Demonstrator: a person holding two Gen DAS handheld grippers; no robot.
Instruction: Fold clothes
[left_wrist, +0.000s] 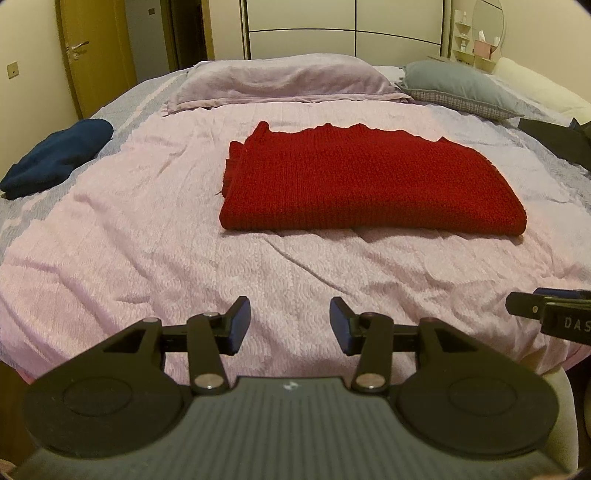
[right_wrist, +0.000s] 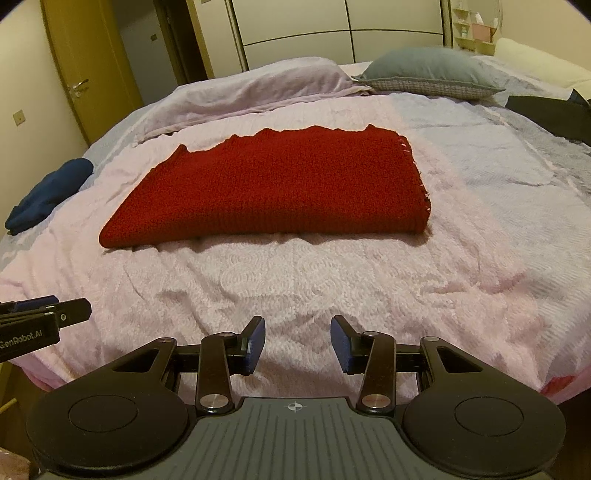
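Two claws, left (left_wrist: 290, 325) and right (right_wrist: 298, 345), wide and empty at near bed (left_wrist: 147, 258) edge. Red knit (left_wrist: 332, 181) mid-bed, folded already; blue garment (left_wrist: 55, 155) far left, perhaps folded too.

Your left gripper (left_wrist: 290, 325) is matte black, with two round discs flanking a grey ribbed plate that carries a small white crosshair mark. Silver pivot screws pin the black link arms, and its fingers (left_wrist: 236, 325) wear dark blue pads. Your right gripper (right_wrist: 297, 345) has the same build, with blue-padded fingers (right_wrist: 256, 345). At the left edge of the right wrist frame, your left gripper's black side reads "GenRobot.AI" in white.
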